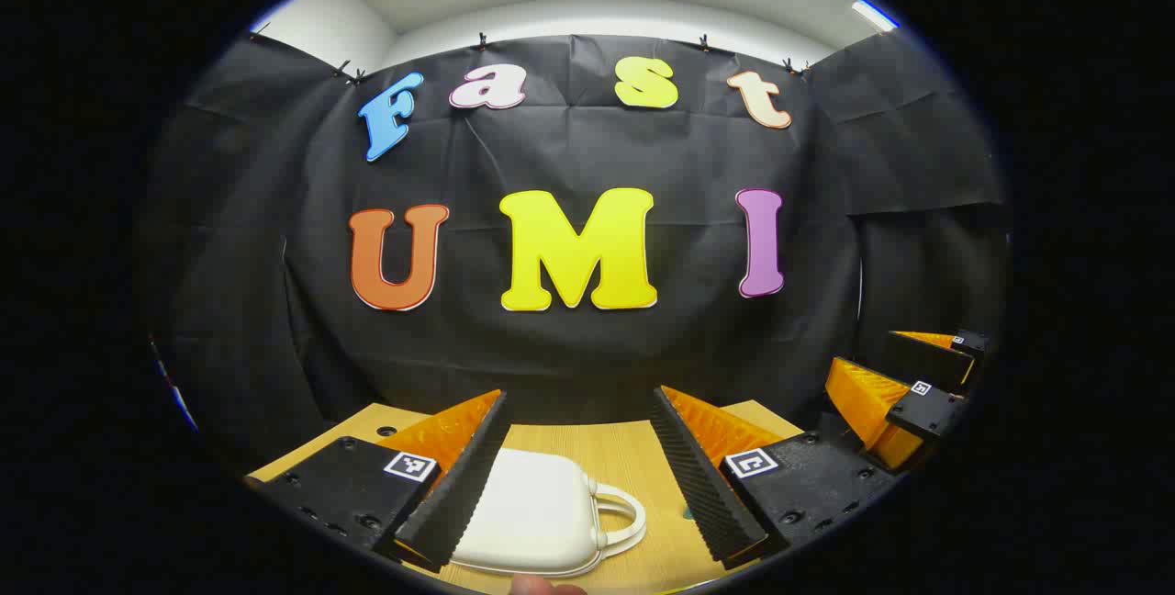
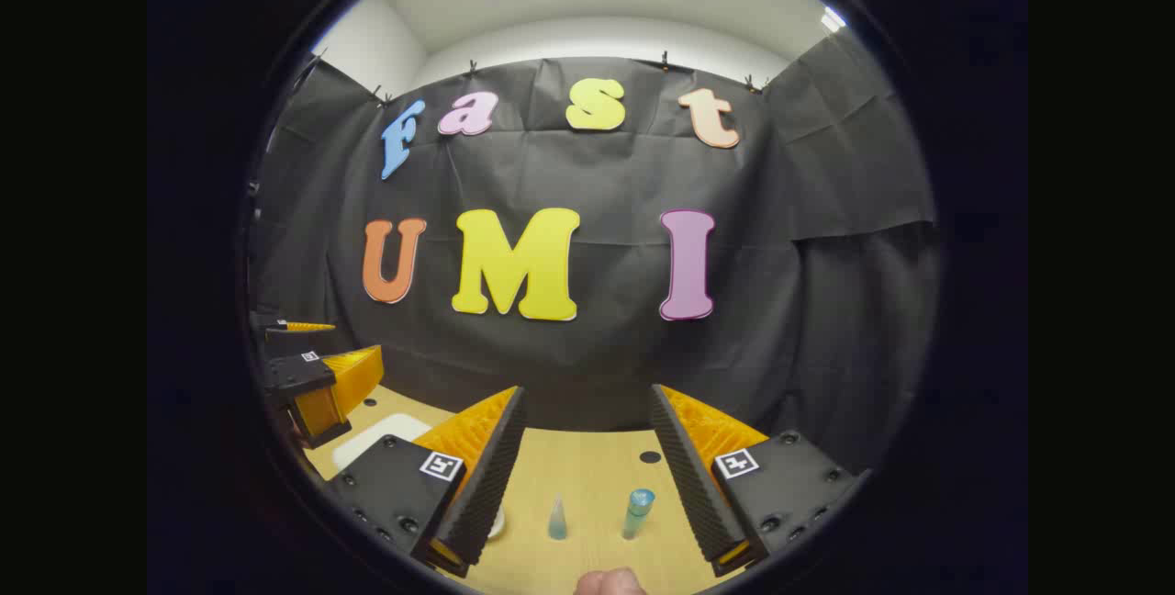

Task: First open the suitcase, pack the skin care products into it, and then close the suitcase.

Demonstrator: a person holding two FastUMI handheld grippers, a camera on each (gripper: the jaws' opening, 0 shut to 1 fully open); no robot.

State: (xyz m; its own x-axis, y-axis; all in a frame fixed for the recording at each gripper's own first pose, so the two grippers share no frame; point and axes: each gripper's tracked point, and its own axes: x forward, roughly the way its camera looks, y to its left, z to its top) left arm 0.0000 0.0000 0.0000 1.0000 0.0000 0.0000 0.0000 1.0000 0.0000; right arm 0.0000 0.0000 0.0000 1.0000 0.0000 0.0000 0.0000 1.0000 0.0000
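Clearly both hand-held grippers, left (image 1: 578,471) and right (image 2: 587,476), hover spread above closed suitcase (image 1: 537,512), perhaps near table (image 1: 633,457) edge.

The left gripper (image 1: 582,476) sits at the bottom of the left gripper view, jaws spread wide; the right gripper (image 2: 587,476) likewise in the right gripper view.

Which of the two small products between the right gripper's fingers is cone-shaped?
The left one, the pointed cone; the tube with the round blue cap stands to its right.

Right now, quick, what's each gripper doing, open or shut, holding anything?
Left gripper: open, holding nothing, above the suitcase.
Right gripper: open, holding nothing.
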